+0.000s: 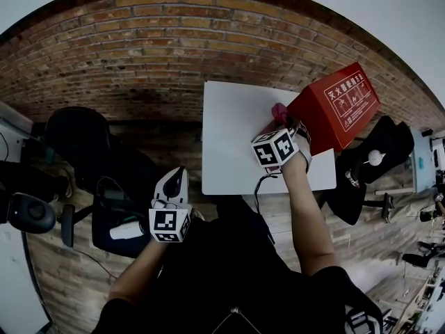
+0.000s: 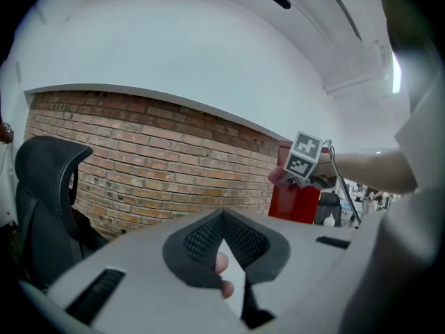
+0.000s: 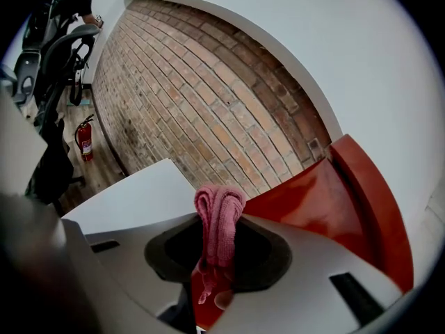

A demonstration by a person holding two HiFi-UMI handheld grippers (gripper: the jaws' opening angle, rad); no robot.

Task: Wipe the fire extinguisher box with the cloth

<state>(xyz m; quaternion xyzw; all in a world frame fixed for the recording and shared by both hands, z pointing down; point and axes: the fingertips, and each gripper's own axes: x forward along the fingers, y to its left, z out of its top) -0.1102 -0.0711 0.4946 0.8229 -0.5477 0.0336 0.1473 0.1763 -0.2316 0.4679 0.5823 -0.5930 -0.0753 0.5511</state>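
The right gripper [image 1: 281,132] is clenched on a folded pink terry cloth [image 3: 219,214], held right at the left edge of the red metal fire extinguisher box [image 1: 337,103]. The box stands on the right of the white rectangular table [image 1: 233,134], before a red brick wall [image 1: 174,40]. The left gripper [image 2: 222,218] hangs low beside the table, jaws closed and empty, near a black office chair [image 2: 45,179].

Head view steeply down over table [image 1: 229,117], gripper views low, all sharing red box [image 1: 334,106], brick wall [image 1: 174,47].
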